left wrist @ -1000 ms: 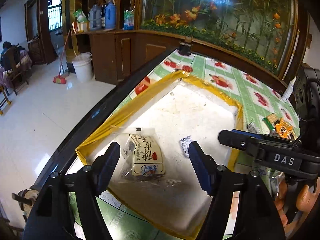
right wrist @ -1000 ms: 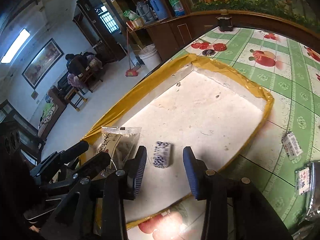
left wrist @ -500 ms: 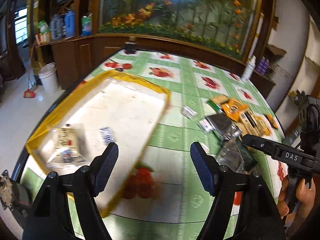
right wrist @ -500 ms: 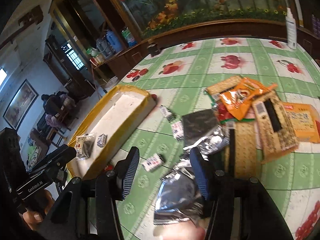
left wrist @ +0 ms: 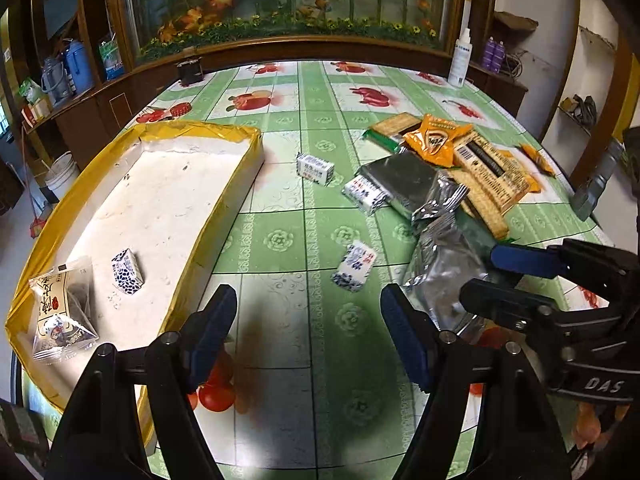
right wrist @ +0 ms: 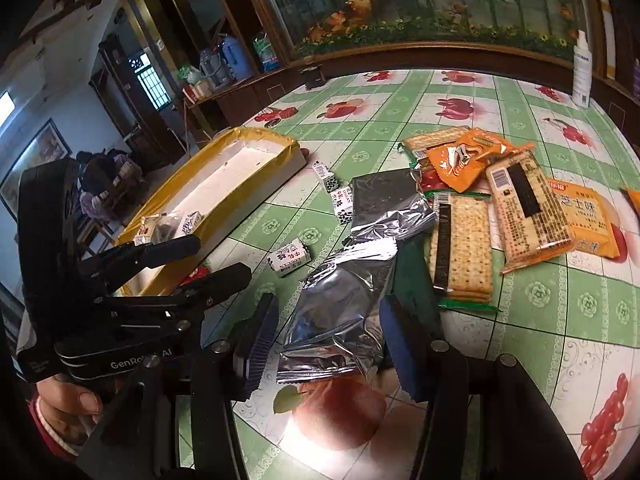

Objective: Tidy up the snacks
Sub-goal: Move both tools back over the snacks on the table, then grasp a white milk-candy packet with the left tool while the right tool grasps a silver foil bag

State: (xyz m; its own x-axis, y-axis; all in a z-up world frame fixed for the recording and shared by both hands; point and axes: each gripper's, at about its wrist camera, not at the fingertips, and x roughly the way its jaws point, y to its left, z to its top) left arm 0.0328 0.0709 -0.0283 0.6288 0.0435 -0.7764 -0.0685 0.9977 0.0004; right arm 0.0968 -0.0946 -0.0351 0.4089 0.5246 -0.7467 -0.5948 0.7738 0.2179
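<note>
Snacks: a small blue-and-white candy (left wrist: 127, 271) and a clear pouch (left wrist: 60, 314) lie in the yellow-rimmed tray (left wrist: 200, 130). Both hand-held grippers have left the tray. Left hand-held gripper (left wrist: 308, 334) wide, empty, over the worktop (left wrist: 280, 400); right hand-held gripper (right wrist: 326, 342) half-open, straddling a silver packet (right wrist: 336, 316), not gripping it.

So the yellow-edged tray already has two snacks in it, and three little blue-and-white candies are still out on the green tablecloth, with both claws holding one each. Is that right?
Not quite: neither claw holds anything. In the left wrist view the left claw stands open over bare tablecloth; in the right wrist view the right claw is open around a silver packet, not gripping it. The tray and three candies are as you say.
</note>
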